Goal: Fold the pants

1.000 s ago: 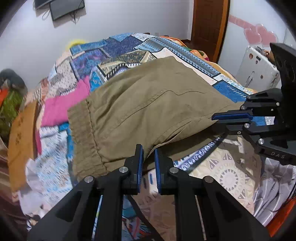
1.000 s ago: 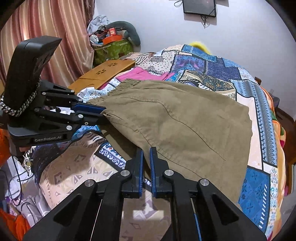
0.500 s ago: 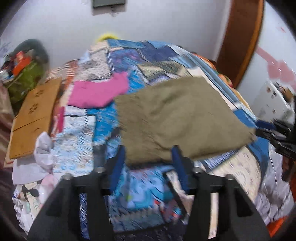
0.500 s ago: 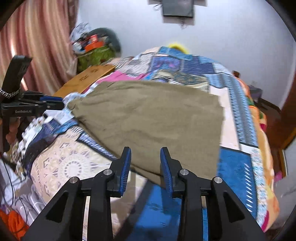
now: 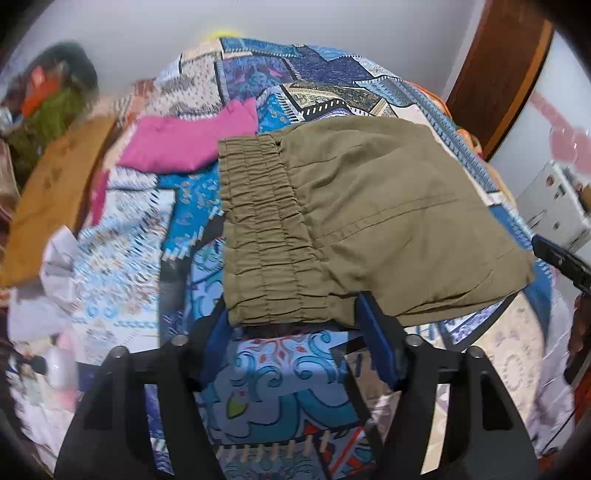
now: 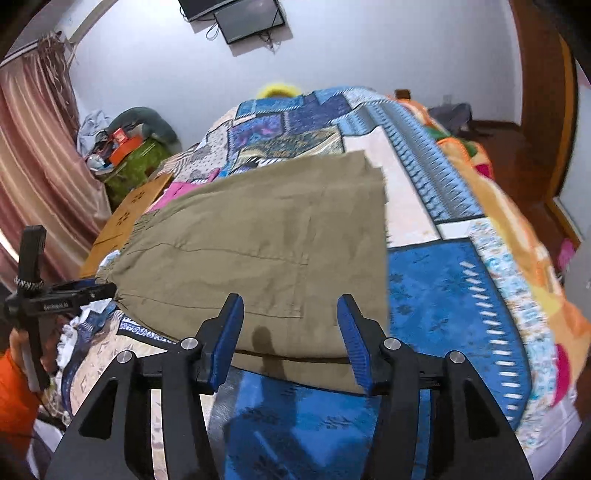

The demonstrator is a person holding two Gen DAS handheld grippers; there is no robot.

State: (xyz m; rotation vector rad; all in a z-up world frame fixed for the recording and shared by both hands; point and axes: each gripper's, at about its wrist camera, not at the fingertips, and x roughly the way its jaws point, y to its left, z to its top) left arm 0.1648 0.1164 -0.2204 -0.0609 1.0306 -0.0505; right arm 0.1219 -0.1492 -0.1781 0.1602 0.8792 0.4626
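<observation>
Lying folded on the patchwork bedspread (image 5: 280, 387), the olive pants (image 5: 369, 221) form a flat, roughly rectangular stack with the gathered elastic waistband (image 5: 266, 236) on the side toward the left gripper (image 5: 295, 332). That gripper hovers at the near corner of the waistband with its blue-padded jaws spread wide and nothing between them; the cloth edge sits just beyond the fingertips, and whether it touches them cannot be told. In the right wrist view, the right gripper (image 6: 291, 332) is likewise spread wide and empty, its two blue pads framing the near folded edge of the pants (image 6: 266, 243), which show a stitched seam across the top layer. The left gripper (image 6: 77, 291) appears there at the far left, its tip at the waistband corner, held in a hand whose sleeve is orange. A pink garment (image 5: 188, 140) lies on the bedspread just beyond the waistband, touching or nearly touching its far corner. A wooden board (image 6: 129, 214) sits beside the bed near the striped curtain (image 6: 40, 173), and a dark screen (image 6: 247, 18) hangs on the pale wall above the bed's far end.
</observation>
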